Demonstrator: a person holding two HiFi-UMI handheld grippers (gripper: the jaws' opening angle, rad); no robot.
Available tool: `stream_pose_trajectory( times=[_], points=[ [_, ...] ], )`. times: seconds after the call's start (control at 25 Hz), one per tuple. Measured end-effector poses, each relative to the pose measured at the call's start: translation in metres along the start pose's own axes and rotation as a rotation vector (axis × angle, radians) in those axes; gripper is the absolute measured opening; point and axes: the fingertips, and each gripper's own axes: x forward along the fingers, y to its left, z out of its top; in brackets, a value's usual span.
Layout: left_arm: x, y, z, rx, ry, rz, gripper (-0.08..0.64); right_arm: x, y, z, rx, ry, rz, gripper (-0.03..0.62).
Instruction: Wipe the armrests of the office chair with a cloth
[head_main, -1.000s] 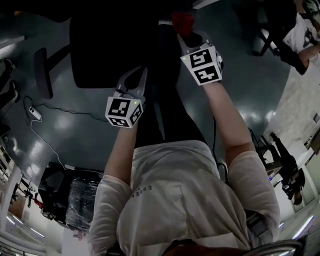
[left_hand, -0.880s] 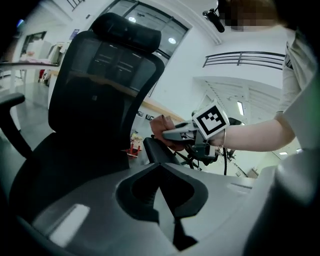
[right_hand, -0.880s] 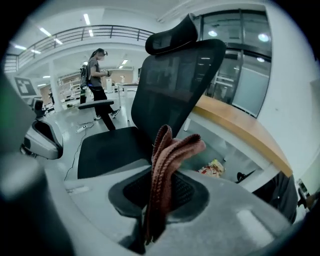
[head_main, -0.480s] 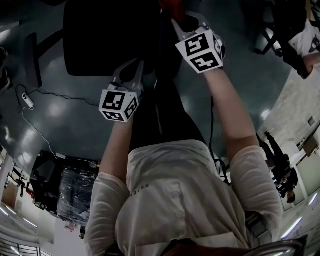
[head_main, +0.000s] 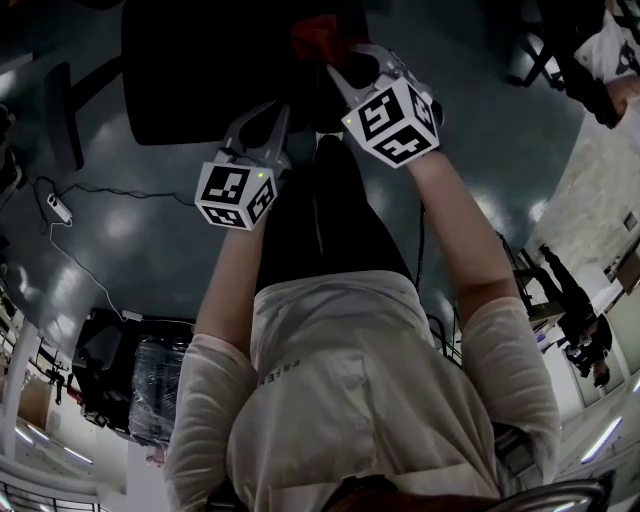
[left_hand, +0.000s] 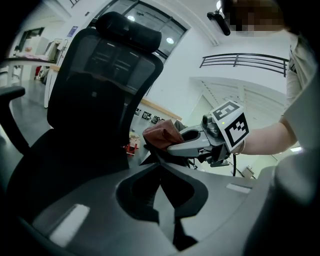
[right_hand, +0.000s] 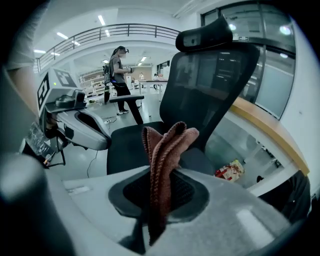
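the right hand-held gripper is clenched on a reddish-brown cloth. the folded cloth stands up out of its jaws and hangs in the air over the office chair, just in front of the backrest. from the right gripper view, it touches no part of the chair that i can see. the left hand-held gripper is pinched together on nothing and hovers just beside the right one, pointed at the seat.

one armrest sticks out on the far side of the seat, well apart from both grippers, and nothing is touching it. the nearer armrest i cannot pick out for certain. it would be somewhere under or beside the right gripper, where everything is dark.

as i judge it, the cloth is in hand and brought up to the chair, but no wiping contact shows at this moment. no armrest looks any different, so i cannot tell whether either has been wiped. the far one looks likely to need a reach across the seat.
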Motion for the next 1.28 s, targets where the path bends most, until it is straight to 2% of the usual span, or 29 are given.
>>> stream_pose_trajectory(
  times=[0.12, 0.56, 0.72, 0.8, 0.92, 1.08, 1.16, 1.28],
  points=[
    [-0.007, -0.008, -0.008, 0.008, 0.009, -0.019, 0.017, -0.007, 0.023, -0.007, 0.045, -0.012, 0.02, 0.046],
    [-0.036, -0.029, -0.03, 0.031, 0.025, -0.047, 0.017, -0.036, 0.099, -0.032, 0.084, -0.007, 0.053, 0.046],
    [-0.039, -0.034, -0.037, 0.033, 0.038, -0.054, 0.017, -0.049, 0.125, -0.039, 0.144, 0.006, 0.135, 0.046],
    [-0.037, -0.036, -0.039, 0.032, 0.044, -0.055, 0.017, -0.06, 0.125, -0.04, 0.187, -0.008, 0.148, 0.046],
    [-0.03, -0.04, -0.037, 0.028, 0.047, -0.056, 0.017, -0.077, 0.09, -0.041, 0.248, -0.068, 0.051, 0.046],
    [-0.011, -0.044, -0.028, 0.019, 0.043, -0.051, 0.017, -0.082, 0.003, -0.053, 0.339, -0.093, -0.101, 0.046],
    [-0.001, -0.046, -0.023, 0.013, 0.04, -0.047, 0.017, -0.075, -0.036, -0.06, 0.357, -0.088, -0.139, 0.046],
    [0.012, -0.042, -0.017, -0.004, 0.034, -0.034, 0.017, -0.053, -0.074, -0.058, 0.328, -0.07, -0.145, 0.046]
  ],
)
